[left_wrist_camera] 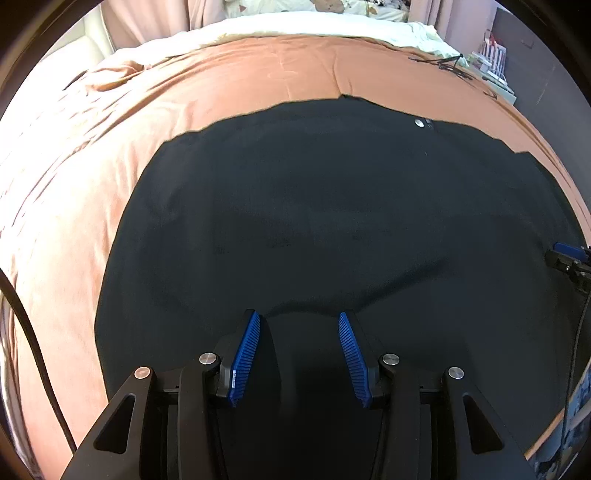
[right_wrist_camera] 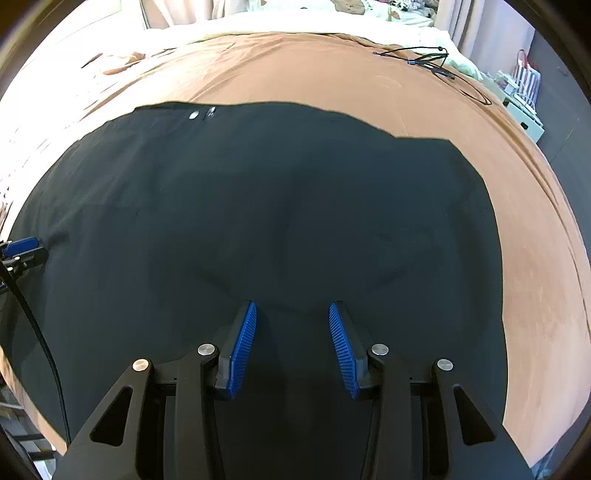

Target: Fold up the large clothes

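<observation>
A large black garment [left_wrist_camera: 332,206] lies spread on an orange bedspread [left_wrist_camera: 221,81], its silver button [left_wrist_camera: 419,122] near the far edge. My left gripper [left_wrist_camera: 298,314] points down at the garment's near part. Black cloth is bunched between its blue pads [left_wrist_camera: 245,354], and creases run towards the tips. In the right wrist view the same garment [right_wrist_camera: 258,192] and button [right_wrist_camera: 193,115] show. My right gripper [right_wrist_camera: 291,303] also has a raised fold of cloth between its pads [right_wrist_camera: 242,350], with creases converging there. Each gripper appears at the edge of the other's view: right gripper [left_wrist_camera: 569,258], left gripper [right_wrist_camera: 22,251].
White bedding [left_wrist_camera: 295,26] and curtains lie beyond the bedspread [right_wrist_camera: 535,258]. Thin black cables [right_wrist_camera: 428,57] rest on the far right of the bed. Boxes and bags [right_wrist_camera: 521,99] stand beside the bed on the right. A black cord [left_wrist_camera: 33,332] hangs at the left.
</observation>
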